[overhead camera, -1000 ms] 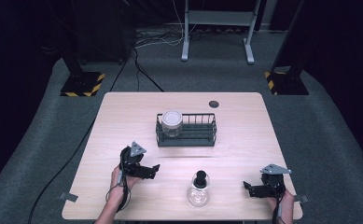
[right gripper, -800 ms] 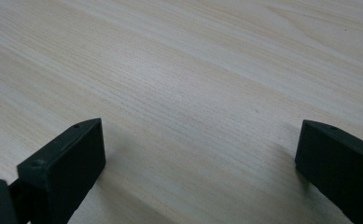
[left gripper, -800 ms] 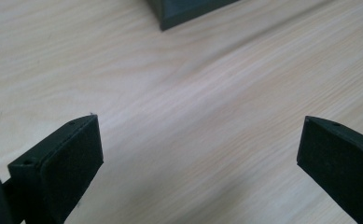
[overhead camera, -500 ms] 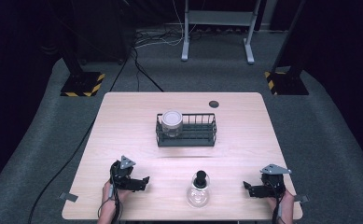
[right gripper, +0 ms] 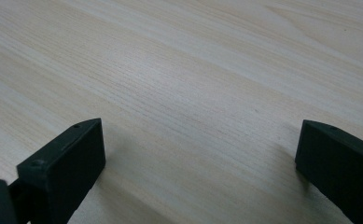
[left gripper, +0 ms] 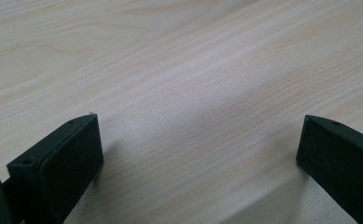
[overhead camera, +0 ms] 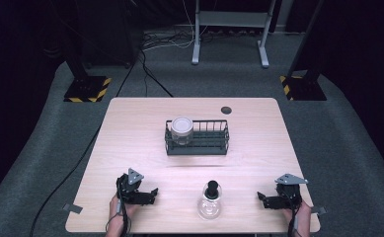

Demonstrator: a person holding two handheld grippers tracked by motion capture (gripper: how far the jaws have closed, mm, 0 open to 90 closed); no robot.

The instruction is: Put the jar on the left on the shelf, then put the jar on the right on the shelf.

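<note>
Both my claws — left gripper (overhead camera: 152,193), right gripper (overhead camera: 262,199) — gape empty; stoppered flask (overhead camera: 210,202) untouched between them; grasping it remains.

A light wooden table (overhead camera: 130,128) with rounded corners was set on a grey carpeted floor (overhead camera: 342,133). A dark round grommet (overhead camera: 225,110) was seen near its far edge. Beyond it, the grey legs of a metal frame (overhead camera: 229,29) were placed, and black stands on yellow-and-black striped bases (overhead camera: 87,90) were positioned at both sides. Cables (overhead camera: 150,74) were trailed across the floor. The surroundings were left dark.
</note>
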